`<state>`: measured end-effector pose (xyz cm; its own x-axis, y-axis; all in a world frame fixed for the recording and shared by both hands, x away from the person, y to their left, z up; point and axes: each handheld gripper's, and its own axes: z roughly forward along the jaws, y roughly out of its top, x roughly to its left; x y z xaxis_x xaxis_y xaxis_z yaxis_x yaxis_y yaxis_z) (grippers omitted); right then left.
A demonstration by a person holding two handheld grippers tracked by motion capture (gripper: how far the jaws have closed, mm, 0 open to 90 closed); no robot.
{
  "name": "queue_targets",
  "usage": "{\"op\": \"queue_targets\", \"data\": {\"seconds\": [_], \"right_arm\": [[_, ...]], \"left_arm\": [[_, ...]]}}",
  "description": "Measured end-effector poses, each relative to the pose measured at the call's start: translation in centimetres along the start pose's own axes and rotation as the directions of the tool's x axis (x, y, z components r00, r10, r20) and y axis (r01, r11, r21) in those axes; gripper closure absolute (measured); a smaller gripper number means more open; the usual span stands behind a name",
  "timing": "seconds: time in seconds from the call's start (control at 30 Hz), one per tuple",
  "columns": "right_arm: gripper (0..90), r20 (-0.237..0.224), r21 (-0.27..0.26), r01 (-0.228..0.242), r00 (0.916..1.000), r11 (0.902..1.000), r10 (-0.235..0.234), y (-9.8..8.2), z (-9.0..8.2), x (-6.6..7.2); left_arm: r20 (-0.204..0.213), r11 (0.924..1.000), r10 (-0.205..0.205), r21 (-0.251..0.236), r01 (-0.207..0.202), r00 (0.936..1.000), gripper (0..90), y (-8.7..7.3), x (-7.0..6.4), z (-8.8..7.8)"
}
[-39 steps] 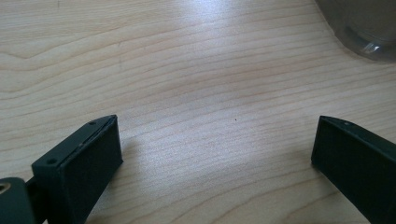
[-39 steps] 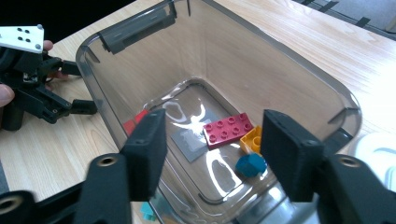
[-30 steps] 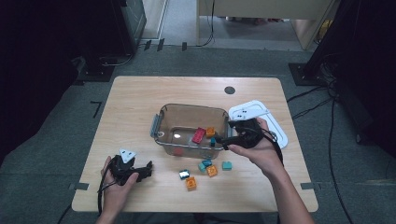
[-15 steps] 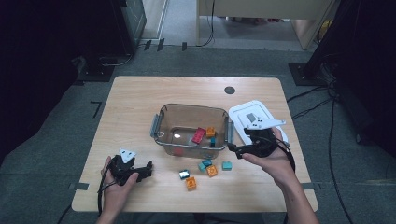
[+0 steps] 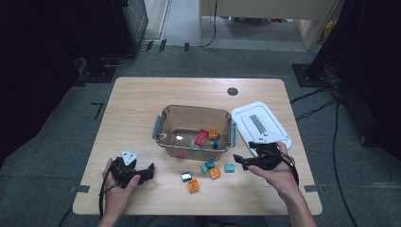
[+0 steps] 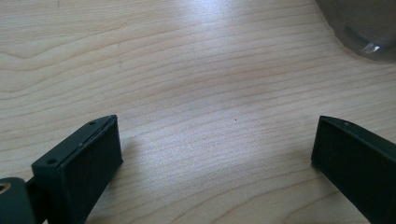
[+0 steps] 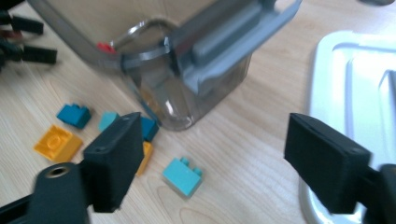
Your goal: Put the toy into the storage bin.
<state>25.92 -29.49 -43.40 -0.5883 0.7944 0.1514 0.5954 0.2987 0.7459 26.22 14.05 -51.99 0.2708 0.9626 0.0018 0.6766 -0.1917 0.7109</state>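
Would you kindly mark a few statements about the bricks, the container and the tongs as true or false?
1. The right tongs hold a brick. False: the jaws stand open with nothing between them, above the light teal brick.
2. The white lid lies on the table to the right of the clear container. True.
3. The container is empty. False: a red brick and an orange brick lie inside.
4. The left tongs are open over bare wood. True.

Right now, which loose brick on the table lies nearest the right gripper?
The light teal brick, alone just ahead of the right gripper; the other loose bricks cluster farther left.
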Motion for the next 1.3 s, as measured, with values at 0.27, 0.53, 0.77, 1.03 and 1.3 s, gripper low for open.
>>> {"op": "queue_targets", "data": {"seconds": [0.27,0.53,0.77,1.03,1.3], "right_arm": [[30.5,-0.020,0.033,0.029,0.9994,0.9990,-0.029,-1.7,2.0,0.5],[37.2,-0.012,0.064,0.046,0.9989,0.9969,-0.045,-3.1,3.7,0.6],[43.7,-0.037,0.096,0.094,0.9952,0.9909,-0.091,-4.2,5.0,0.9],[50.3,-0.053,0.119,0.133,0.9904,0.9840,-0.128,-4.9,6.1,1.2],[55.2,-0.039,0.099,0.161,0.9867,0.9820,-0.158,-5.3,6.2,1.3]], "left_arm": [[0.000,1.0000,0.000,0.000,0.000,1.0000,1.3,0.0,0.0,0.0],[0.000,1.0000,0.000,0.000,0.000,1.0000,1.3,0.0,0.0,0.0],[0.000,1.0000,0.000,0.000,0.000,1.0000,1.3,0.0,0.0,0.0],[0.000,1.0000,0.000,0.000,0.000,1.0000,1.3,0.0,0.0,0.0],[0.000,1.0000,0.000,0.000,0.000,1.0000,1.3,0.0,0.0,0.0]]}}
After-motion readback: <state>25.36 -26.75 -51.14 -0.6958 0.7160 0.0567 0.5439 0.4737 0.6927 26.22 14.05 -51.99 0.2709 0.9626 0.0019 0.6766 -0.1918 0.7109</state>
